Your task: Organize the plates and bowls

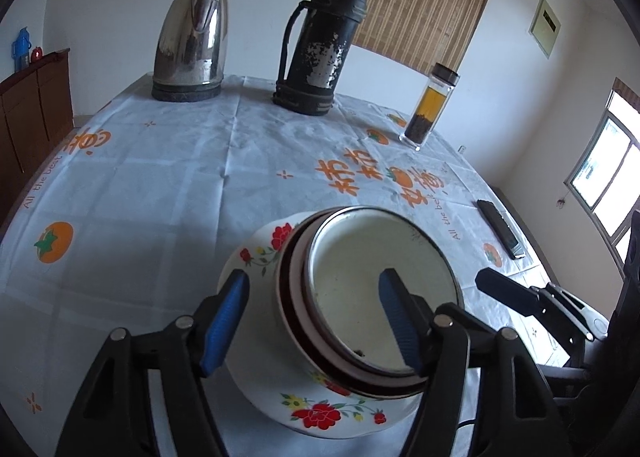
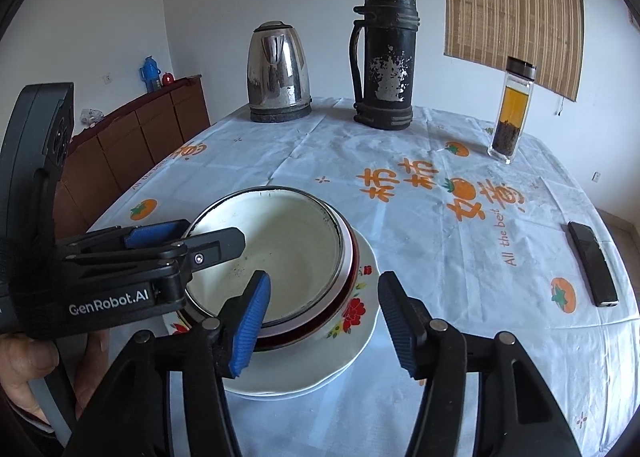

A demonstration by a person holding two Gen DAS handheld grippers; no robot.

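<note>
A stack of dishes sits on the table near its front edge. At the bottom is a white plate with red flowers (image 1: 320, 413) (image 2: 352, 313). On it rest a dark red-rimmed plate (image 1: 296, 341) (image 2: 352, 269) and a cream enamel bowl with a dark rim (image 1: 376, 289) (image 2: 288, 249). My left gripper (image 1: 314, 321) is open, one finger on each side of the stack's left rim; it also shows in the right wrist view (image 2: 192, 237). My right gripper (image 2: 324, 325) is open over the stack's right edge, holding nothing.
A steel kettle (image 1: 190, 43) (image 2: 278, 73), a black thermos (image 1: 320, 41) (image 2: 386, 57) and a glass tea bottle (image 1: 430, 107) (image 2: 512, 111) stand at the table's far side. A black remote (image 1: 500, 229) (image 2: 592, 263) lies at the right. A brown cabinet (image 2: 132, 149) stands left.
</note>
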